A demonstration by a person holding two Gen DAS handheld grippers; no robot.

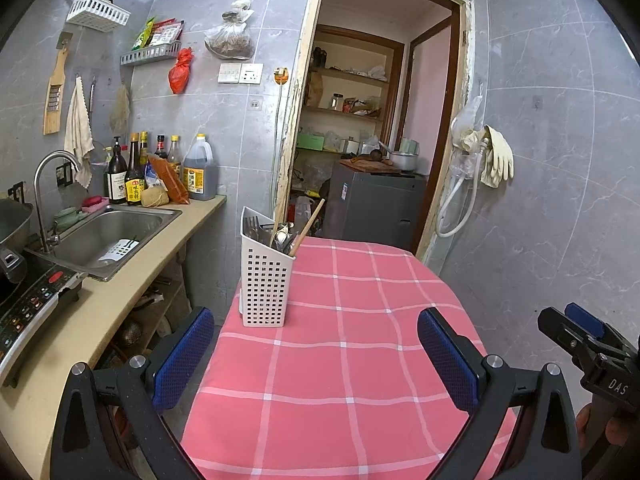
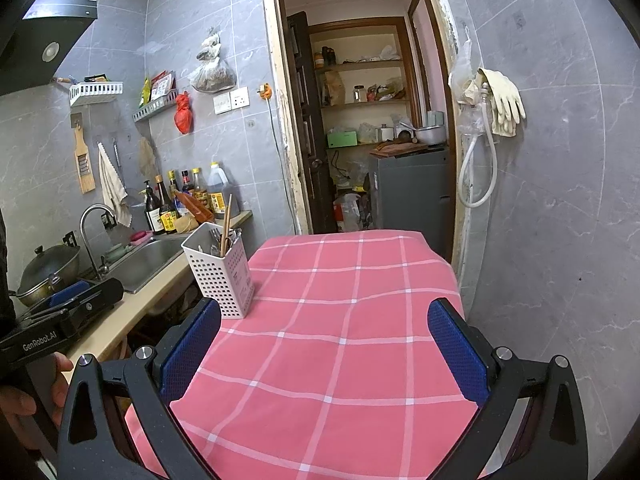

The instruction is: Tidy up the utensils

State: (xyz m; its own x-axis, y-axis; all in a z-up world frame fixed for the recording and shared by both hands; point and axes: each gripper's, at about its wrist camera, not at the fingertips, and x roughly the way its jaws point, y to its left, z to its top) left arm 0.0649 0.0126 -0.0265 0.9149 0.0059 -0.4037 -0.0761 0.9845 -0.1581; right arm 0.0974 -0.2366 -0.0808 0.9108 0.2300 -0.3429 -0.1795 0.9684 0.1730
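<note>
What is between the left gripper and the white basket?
Nothing but bare pink cloth. The left wrist view shows it best: the left gripper is open, and only checked cloth runs up to the basket.

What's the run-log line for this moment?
left claw: open, empty | right claw: open, empty | utensil caddy: upright on table, near sink-side edge, utensils inside

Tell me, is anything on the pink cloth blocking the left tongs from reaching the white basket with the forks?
Nothing visible does. The left tongs are open above the bare pink checked cloth, and the white basket stands ahead near the cloth's left edge. Only cloth lies between them. The right tongs are open too, off to the side.
</note>
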